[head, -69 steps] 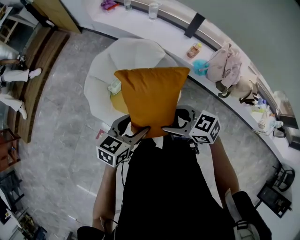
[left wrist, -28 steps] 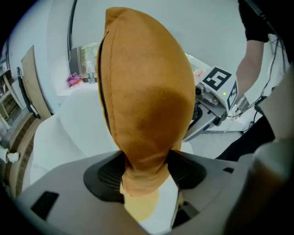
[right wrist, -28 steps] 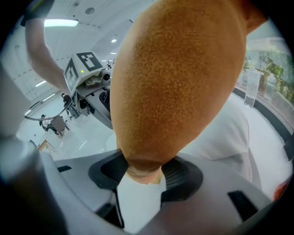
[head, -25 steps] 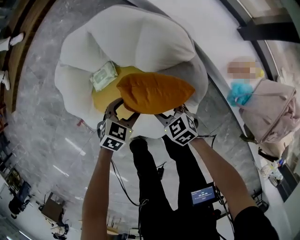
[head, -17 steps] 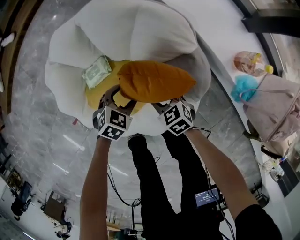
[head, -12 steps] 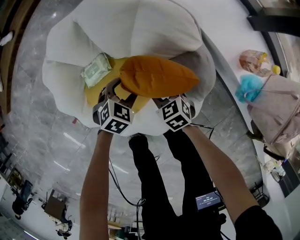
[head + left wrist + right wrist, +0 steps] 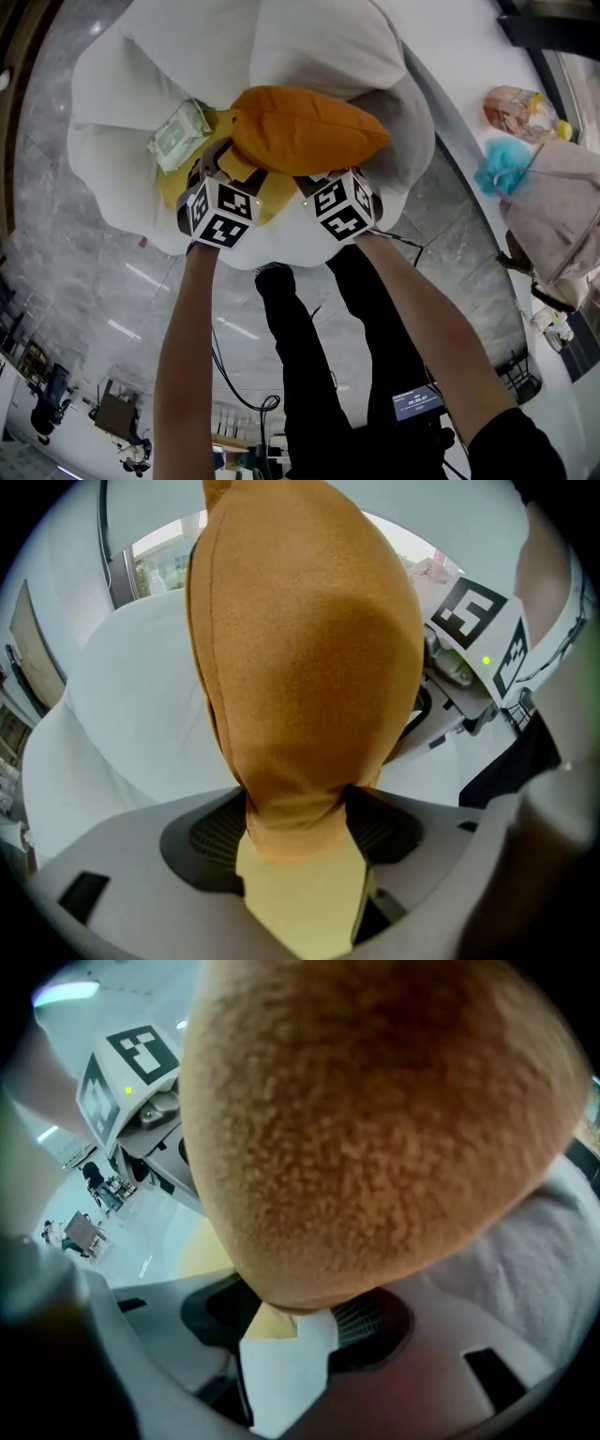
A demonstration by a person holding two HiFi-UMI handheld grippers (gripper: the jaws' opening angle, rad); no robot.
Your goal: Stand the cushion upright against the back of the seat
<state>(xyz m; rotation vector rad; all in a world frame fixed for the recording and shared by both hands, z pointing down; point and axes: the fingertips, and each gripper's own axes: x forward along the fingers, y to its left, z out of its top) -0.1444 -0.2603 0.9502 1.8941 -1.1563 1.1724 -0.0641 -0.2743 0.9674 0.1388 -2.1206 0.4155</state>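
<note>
left gripper (image 7: 217,167) and right gripper (image 7: 316,180) fingers each clamp a cushion (image 7: 309,131) corner, left's just easing open; cushion upright on seat (image 7: 319,47)

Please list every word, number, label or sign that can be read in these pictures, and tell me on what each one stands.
No text here can be read.
Small screen: light digits, too small to read.
Green pack: print too small to read.
Orange packet: print blurred.
Marker cubes: black-and-white square patterns only, no letters.
</note>
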